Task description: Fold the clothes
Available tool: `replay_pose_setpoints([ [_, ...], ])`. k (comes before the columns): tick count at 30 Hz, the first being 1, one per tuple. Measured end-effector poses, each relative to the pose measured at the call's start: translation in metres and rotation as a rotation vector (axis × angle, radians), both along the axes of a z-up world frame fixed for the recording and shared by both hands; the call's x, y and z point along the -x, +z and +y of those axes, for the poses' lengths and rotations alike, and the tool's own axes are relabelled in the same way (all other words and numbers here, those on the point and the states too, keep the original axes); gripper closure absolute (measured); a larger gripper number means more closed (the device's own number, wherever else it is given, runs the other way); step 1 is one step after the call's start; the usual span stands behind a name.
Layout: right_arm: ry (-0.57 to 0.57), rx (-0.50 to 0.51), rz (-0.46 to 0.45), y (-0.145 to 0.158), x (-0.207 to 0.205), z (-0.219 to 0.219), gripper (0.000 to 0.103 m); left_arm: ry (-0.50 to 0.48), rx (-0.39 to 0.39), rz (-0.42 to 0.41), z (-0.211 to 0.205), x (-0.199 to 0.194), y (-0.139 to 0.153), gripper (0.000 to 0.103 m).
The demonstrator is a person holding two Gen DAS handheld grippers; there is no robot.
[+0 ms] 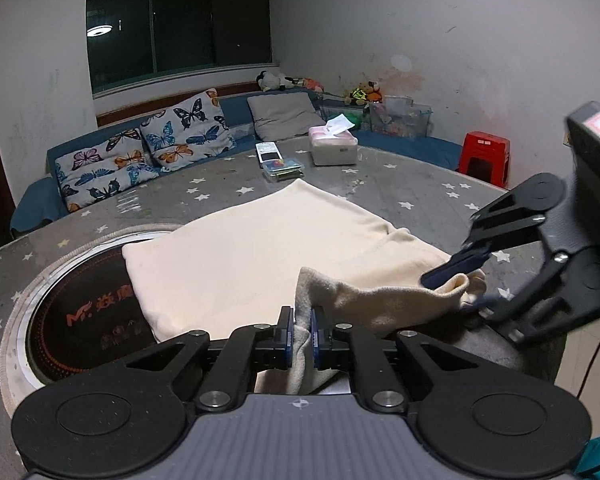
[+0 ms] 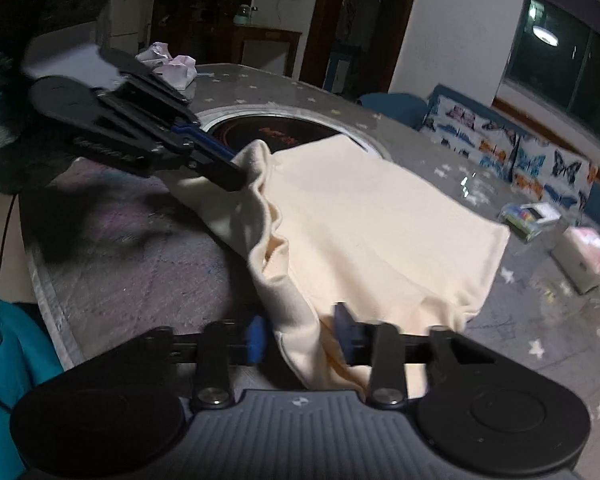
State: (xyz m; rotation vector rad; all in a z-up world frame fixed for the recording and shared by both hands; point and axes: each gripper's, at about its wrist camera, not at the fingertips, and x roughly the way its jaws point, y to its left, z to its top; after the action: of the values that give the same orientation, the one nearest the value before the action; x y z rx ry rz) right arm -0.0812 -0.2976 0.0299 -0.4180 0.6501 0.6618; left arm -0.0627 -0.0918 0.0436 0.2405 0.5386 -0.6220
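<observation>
**Cream garment held at both grippers**

Across the middle of the frame, on the grey star-patterned table (image 1: 400,184), I see the cream garment (image 1: 240,248) lying partly folded. At lower centre my left gripper (image 1: 301,330) pinches its near edge; at right, my right gripper (image 1: 466,284) grasps another fold.

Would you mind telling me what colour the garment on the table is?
The garment is plain cream, with no print; the left wrist view shows it best.
</observation>
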Motion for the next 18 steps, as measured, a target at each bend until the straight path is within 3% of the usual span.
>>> replay_pose_setpoints([
  [3, -0.026, -0.042, 0.034, 0.005, -0.009, -0.004, 0.089, -0.010, -0.018, -0.013, 0.005, 0.009, -0.002, 0.088],
  [8, -0.065, -0.098, 0.046, 0.018, -0.019, -0.011, 0.090, -0.008, -0.071, -0.043, 0.012, 0.023, -0.009, 0.083],
  [11, -0.082, -0.113, 0.042, 0.023, -0.024, -0.011, 0.091, -0.003, -0.107, -0.066, 0.017, 0.029, -0.013, 0.070],
  [18, -0.112, -0.145, 0.029, 0.029, -0.029, -0.011, 0.091, -0.037, -0.204, -0.127, 0.019, 0.040, -0.025, 0.071],
])
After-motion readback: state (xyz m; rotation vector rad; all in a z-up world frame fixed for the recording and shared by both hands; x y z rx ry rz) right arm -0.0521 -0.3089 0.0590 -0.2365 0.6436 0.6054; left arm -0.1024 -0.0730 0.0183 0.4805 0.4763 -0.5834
